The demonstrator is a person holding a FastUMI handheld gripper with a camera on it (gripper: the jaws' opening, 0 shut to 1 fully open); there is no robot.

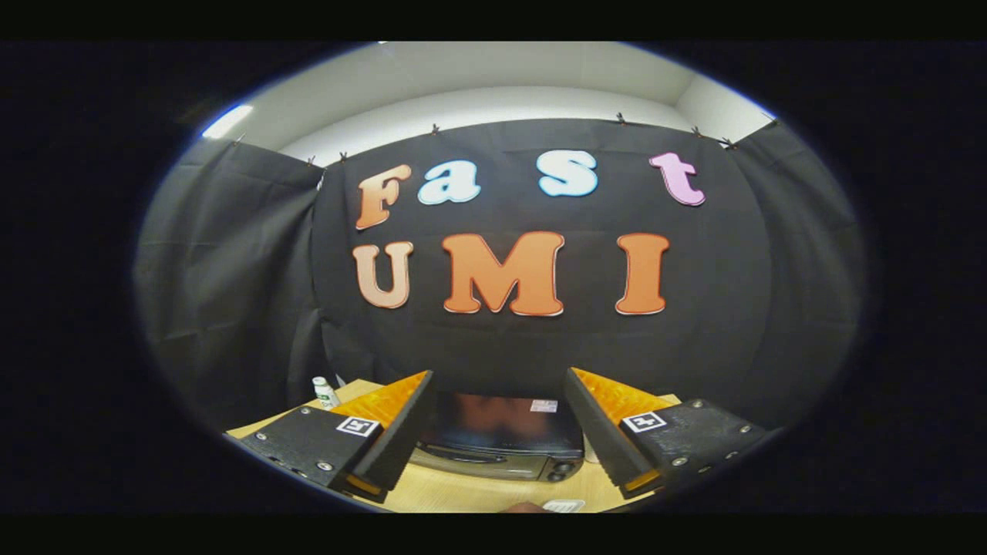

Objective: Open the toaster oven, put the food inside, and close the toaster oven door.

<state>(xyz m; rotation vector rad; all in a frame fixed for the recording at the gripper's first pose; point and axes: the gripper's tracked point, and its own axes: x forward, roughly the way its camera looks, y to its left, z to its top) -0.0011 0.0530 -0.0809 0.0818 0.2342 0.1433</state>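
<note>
Gripper view: the hand-held gripper (497, 432) is held up high, wide open, with nothing in it. The toaster oven (500, 439) is seen between its fingers, down on the surface (463, 493). A small bottle (325, 391) is stood beside it.

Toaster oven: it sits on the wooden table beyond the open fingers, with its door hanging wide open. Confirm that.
One detail is wrong. In the gripper view the toaster oven stands on the wooden table beyond the gripper, whose fingers are spread apart with nothing between them, but its door is shut, with the handle across the front. The rest stands.
</note>
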